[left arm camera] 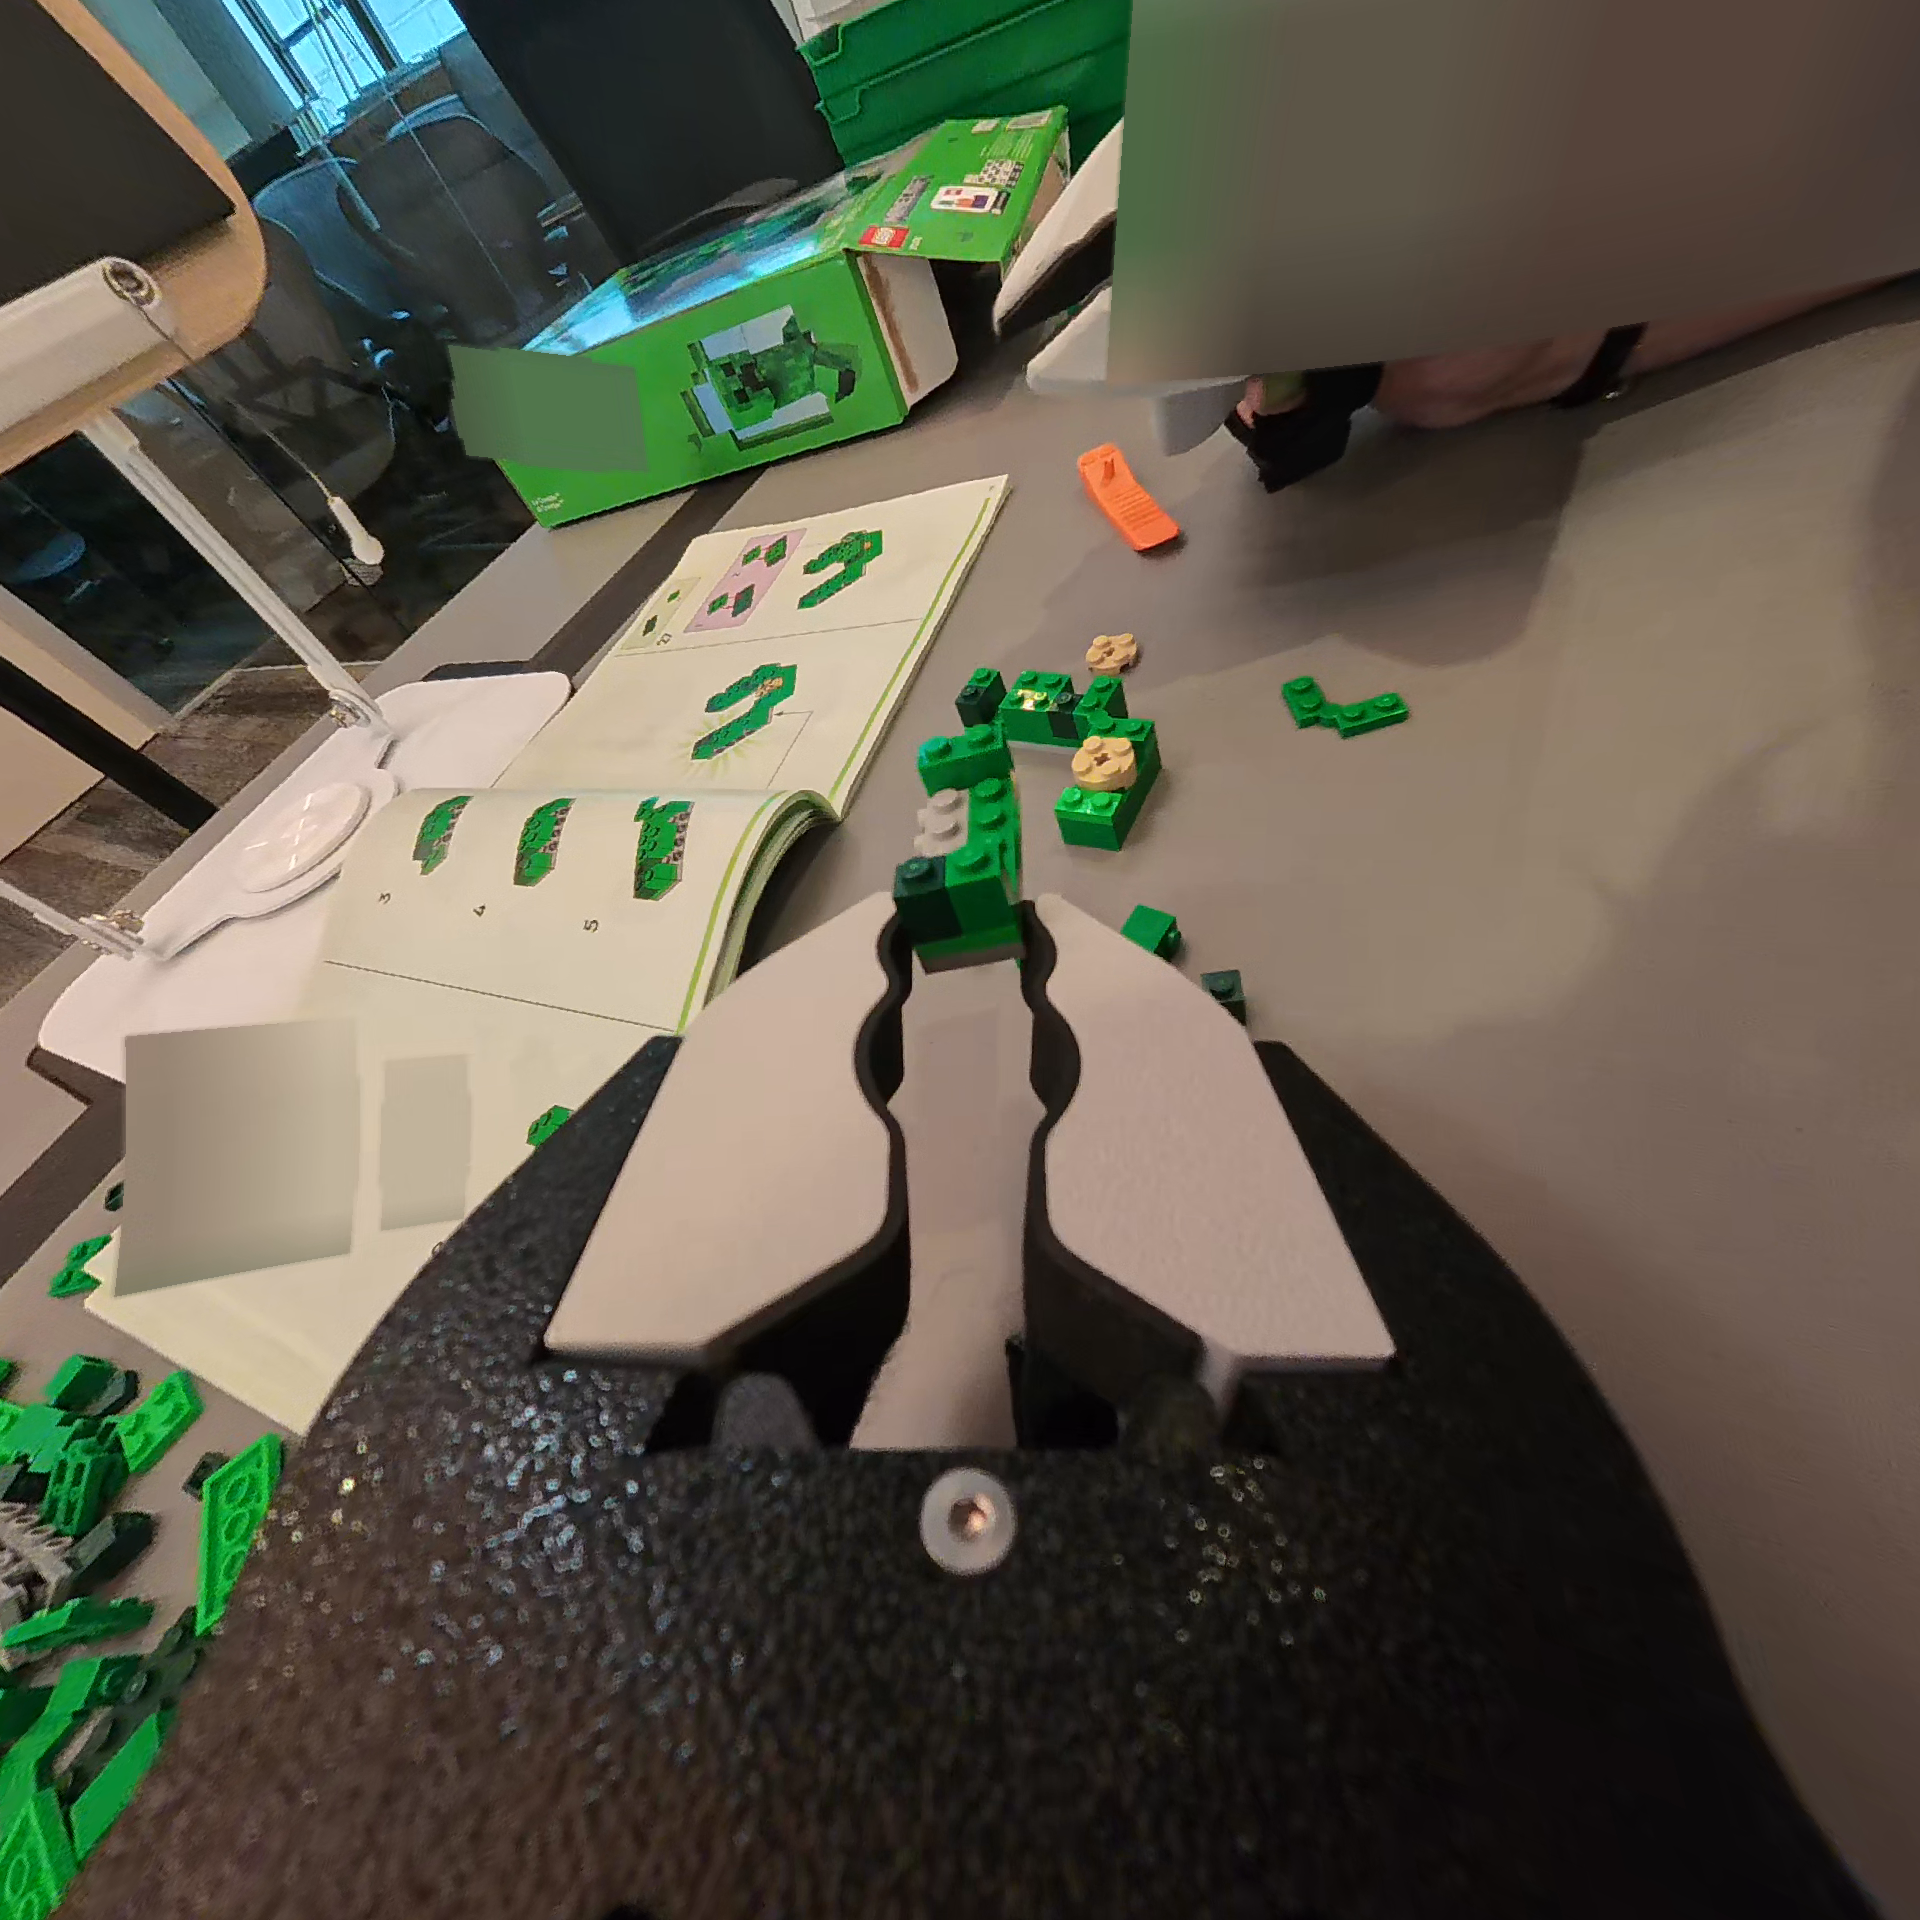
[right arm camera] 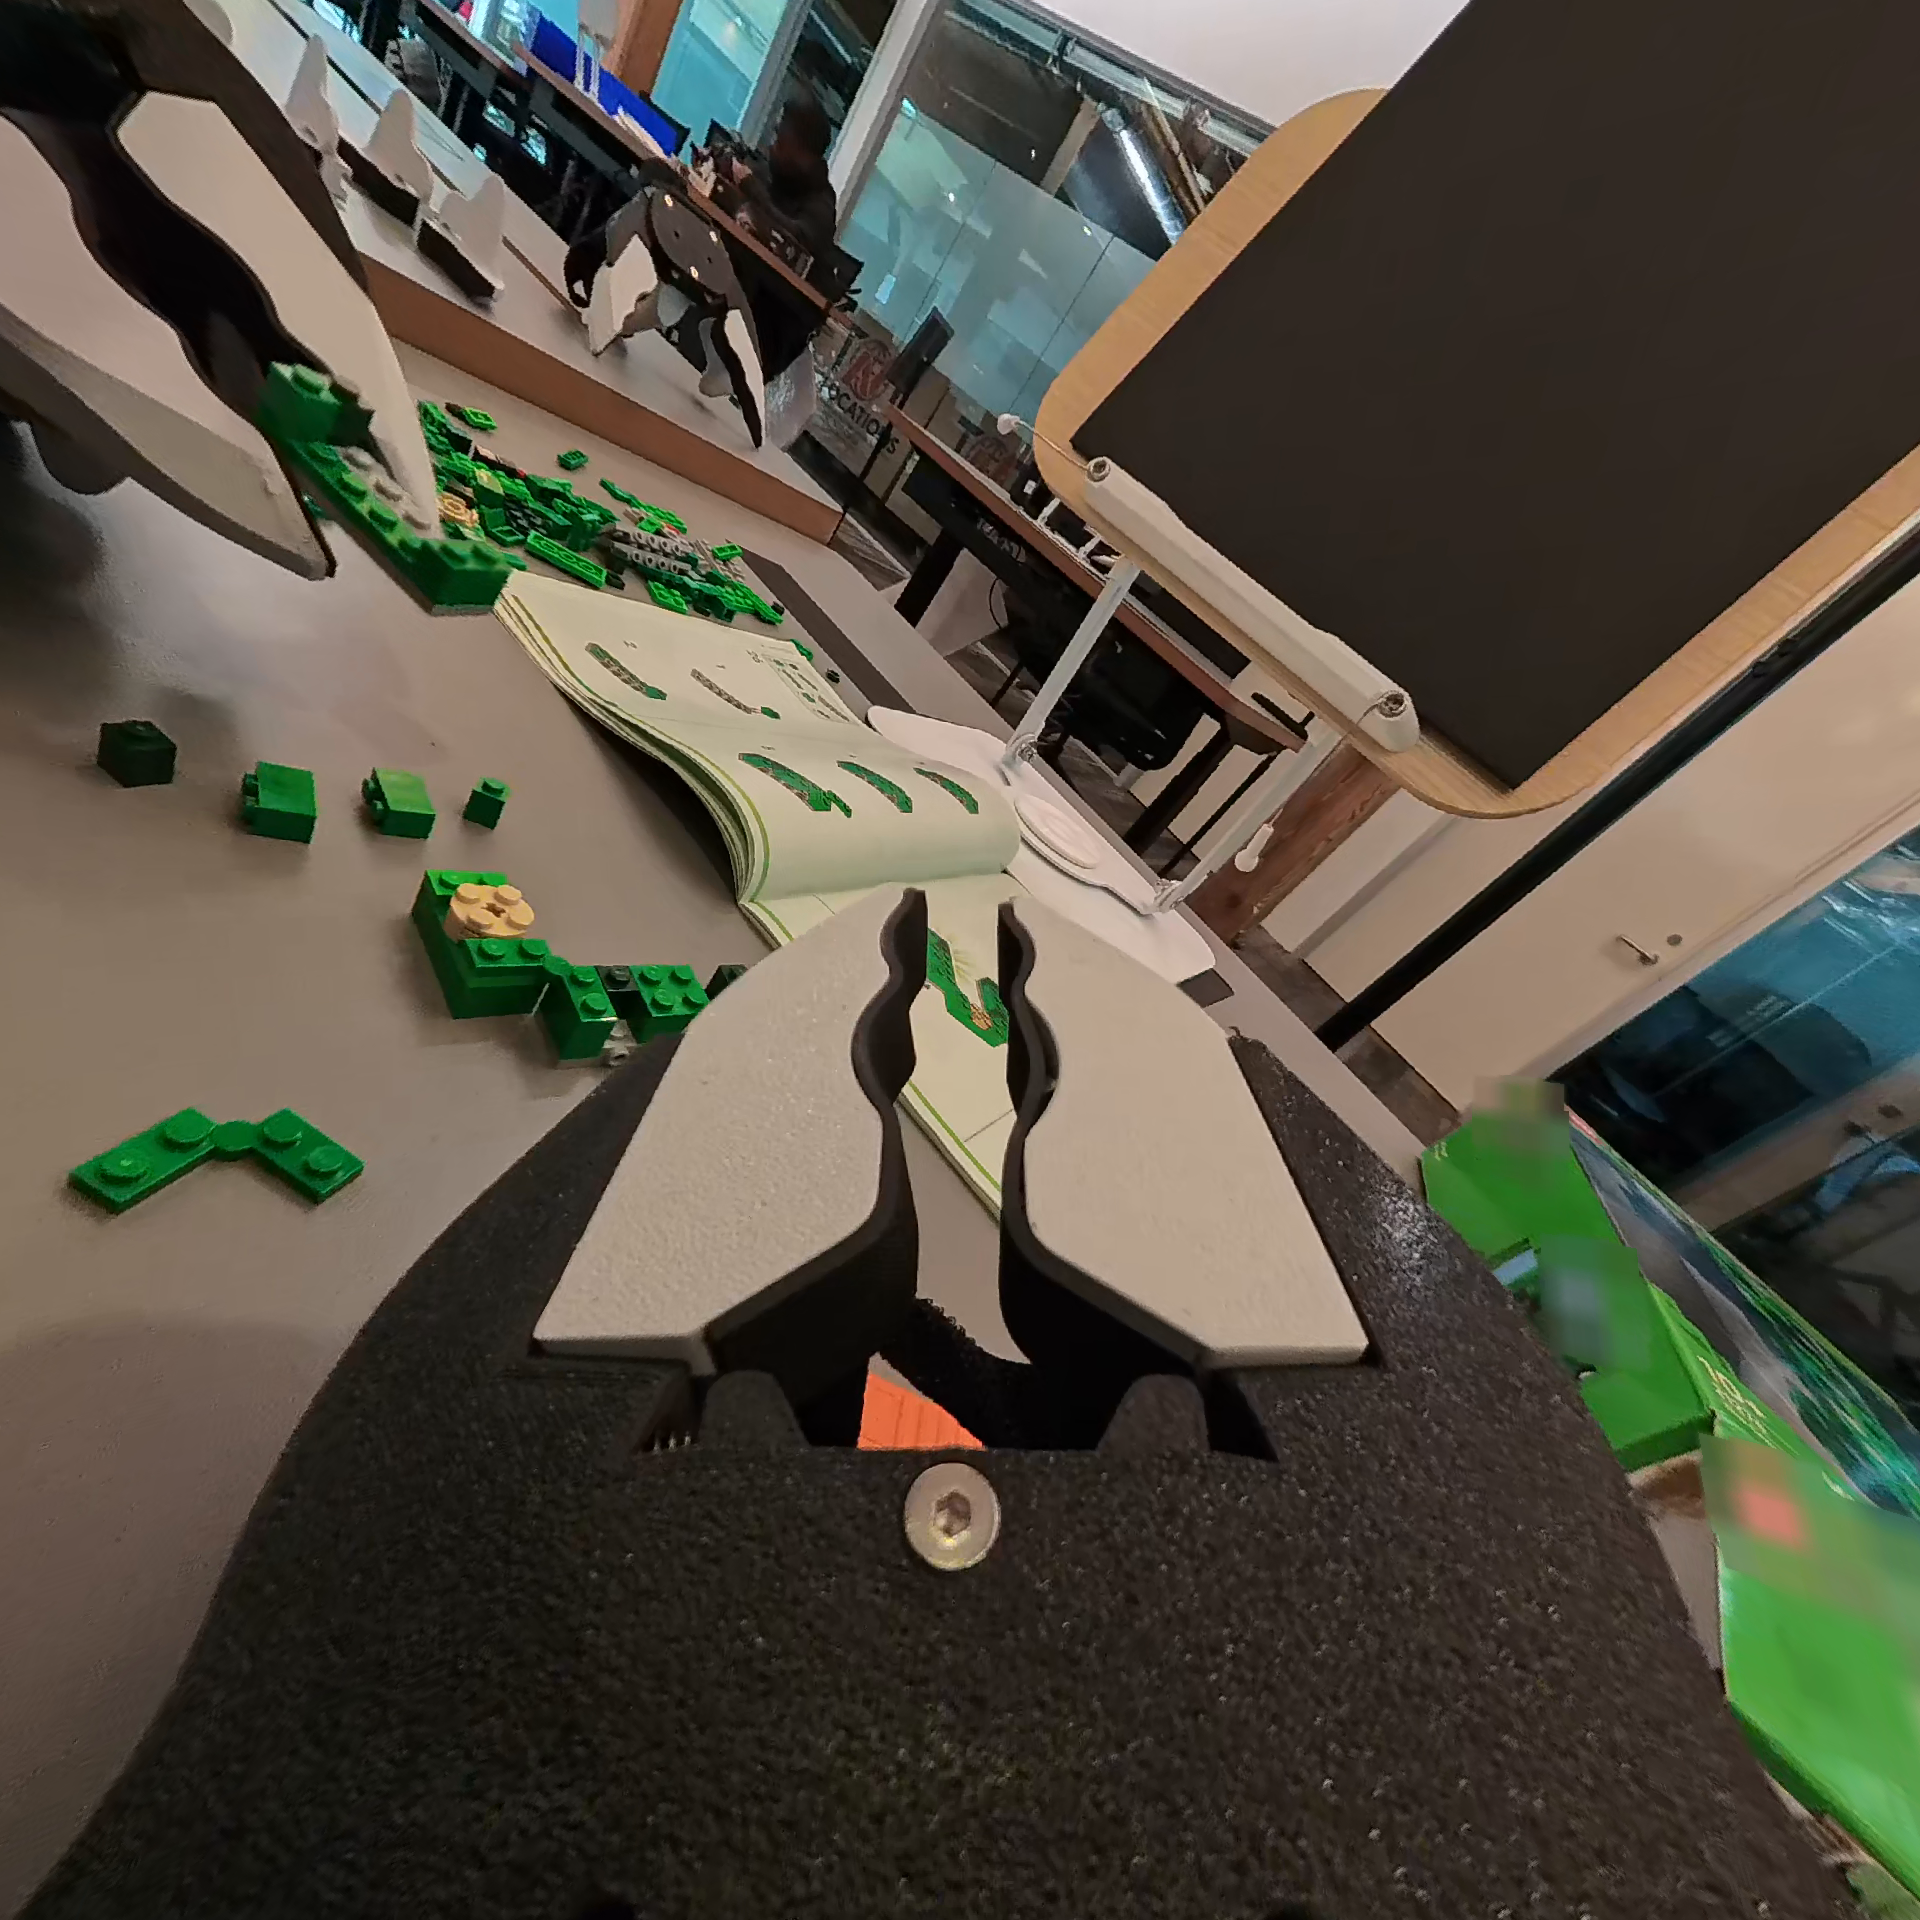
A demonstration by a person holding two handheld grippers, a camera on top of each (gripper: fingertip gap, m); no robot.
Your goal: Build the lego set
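Note:
My left gripper [left arm camera: 966,914] is shut on the near end of a green brick assembly [left arm camera: 977,831] and holds it tilted just over the grey table. In the right wrist view it is at the upper left [right arm camera: 343,436] with the same assembly [right arm camera: 447,561]. A second green assembly with a tan round piece [left arm camera: 1081,738] lies just beyond; it also shows in the right wrist view [right arm camera: 520,966]. My right gripper [right arm camera: 961,909] is empty, jaws a narrow gap apart, low over the open instruction booklet [right arm camera: 790,779]. An orange brick separator [right arm camera: 914,1413] shows under it.
A bent green plate [left arm camera: 1345,709] [right arm camera: 218,1148] and small loose green bricks [left arm camera: 1151,928] [right arm camera: 278,800] lie on the table. A pile of loose bricks [left arm camera: 83,1507] lies left of the booklet [left arm camera: 790,644]. The green set box [left arm camera: 727,384] and a white lamp base [left arm camera: 301,842] stand behind. My right fingertips sit around 15 cm from my left ones. The orange brick separator [right arm camera: 914,1413] is about 10 cm from my right fingertips.

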